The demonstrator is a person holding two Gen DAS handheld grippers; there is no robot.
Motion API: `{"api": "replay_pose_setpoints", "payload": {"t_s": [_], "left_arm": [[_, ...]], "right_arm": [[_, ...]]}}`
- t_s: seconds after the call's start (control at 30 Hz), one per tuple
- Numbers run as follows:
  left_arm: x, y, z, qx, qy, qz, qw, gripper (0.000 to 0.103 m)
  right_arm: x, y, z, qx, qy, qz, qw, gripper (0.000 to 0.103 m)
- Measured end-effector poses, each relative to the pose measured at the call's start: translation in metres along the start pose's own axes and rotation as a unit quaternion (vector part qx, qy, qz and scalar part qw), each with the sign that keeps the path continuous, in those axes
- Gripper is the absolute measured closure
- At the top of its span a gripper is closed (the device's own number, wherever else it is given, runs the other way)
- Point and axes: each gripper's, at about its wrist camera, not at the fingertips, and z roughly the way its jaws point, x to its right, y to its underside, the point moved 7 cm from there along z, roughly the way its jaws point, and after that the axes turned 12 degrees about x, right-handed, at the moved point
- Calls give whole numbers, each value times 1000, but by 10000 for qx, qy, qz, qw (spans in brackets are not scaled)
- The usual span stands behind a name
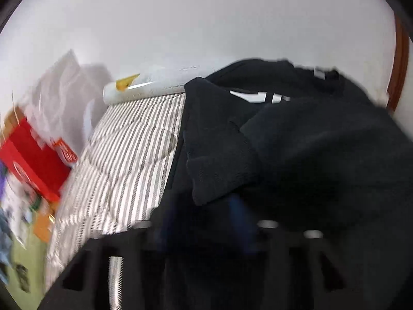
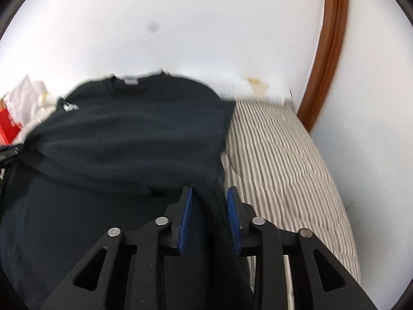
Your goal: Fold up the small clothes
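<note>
Right gripper (image 2: 209, 193), low centre frame, jaws narrowly apart astride black shirt (image 2: 129, 139) hem fold, pads not pressing. Left gripper (image 1: 232, 206) blurred, cannot tell. Shirt lies on striped bed (image 2: 278, 160), likely mid-fold.

A big black shirt (image 1: 309, 142) lies on a striped bed cover (image 1: 134, 149). The shirt is bunched up, and a bit of white print shows on it near its top. One sleeve sticks out toward the stripes. Just under the shirt, at the bottom of the picture, is the left gripper (image 1: 206, 227) (it is dark and blurry, so I cannot tell how its jaws stand). Past the striped cover's far end lies a white roll (image 1: 144, 87) with a yellow bit on it. Left of the cover sits a red box (image 1: 33, 160), with white crumpled stuff (image 1: 59, 95) behind it. A white wall (image 1: 206, 20) rises behind the shirt.
</note>
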Motion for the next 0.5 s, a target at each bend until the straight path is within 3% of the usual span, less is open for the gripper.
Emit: {"api": "replay_pose_setpoints", "payload": {"t_s": [0.17, 0.3, 0.43, 0.5], "left_arm": [[0, -11, -17, 288, 136, -278, 9991, 31], [14, -33, -6, 440, 300, -397, 9978, 31], [24, -28, 25, 202, 232, -359, 9989, 31], [25, -17, 38, 32, 193, -324, 9993, 29]], "right_arm": [[-10, -25, 22, 119, -49, 170, 9998, 66], [-20, -19, 59, -71, -42, 267, 9996, 66], [-24, 10, 93, -420, -4, 425, 9982, 67], [-22, 20, 98, -376, -46, 442, 9983, 67]]}}
